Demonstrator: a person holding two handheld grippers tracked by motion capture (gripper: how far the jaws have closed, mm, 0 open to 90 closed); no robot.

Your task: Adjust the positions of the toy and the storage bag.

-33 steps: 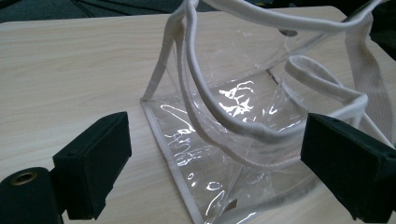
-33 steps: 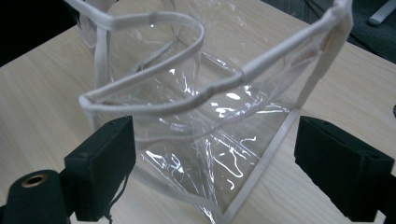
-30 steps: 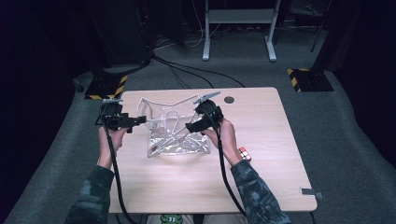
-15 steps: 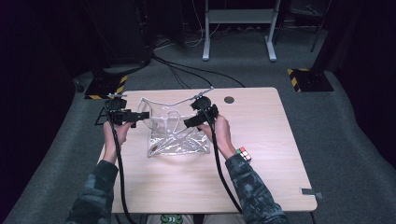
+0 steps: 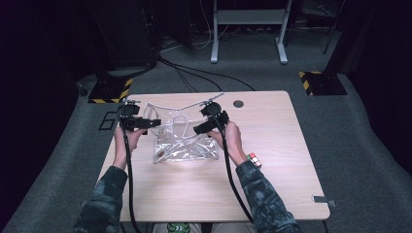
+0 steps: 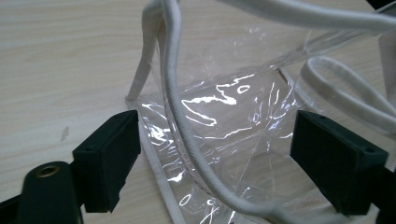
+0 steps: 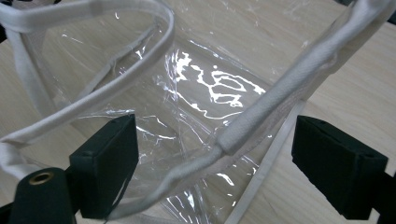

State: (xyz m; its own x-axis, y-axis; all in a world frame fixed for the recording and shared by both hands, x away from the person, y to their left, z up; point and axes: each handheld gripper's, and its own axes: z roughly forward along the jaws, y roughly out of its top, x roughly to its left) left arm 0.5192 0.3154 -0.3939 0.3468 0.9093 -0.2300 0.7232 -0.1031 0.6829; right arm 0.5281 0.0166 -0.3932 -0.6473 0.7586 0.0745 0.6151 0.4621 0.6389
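Clear bag lies mid-desk; left gripper at its 9 o'clock and right gripper at its 3 o'clock have jaws wide, just been closing, white trim between them but unpinched. Step in hand, likely: seizing both sides. Next calls for closing on the trim squarely.

- High view: mounted above the person's side of the table, aimed forward and down. The whole tabletop is covered from far off, with grey floor around it.
- Left gripper view: taken from the left gripper, along its two black jaws. The clear plastic bag and its white cord handle are seen from very near, with wood behind.
- Right gripper view: taken from the right gripper, along its jaws. The same bag is seen very near, from the opposite end.
- Shared part: the bag and the tabletop under it are covered by all three views.
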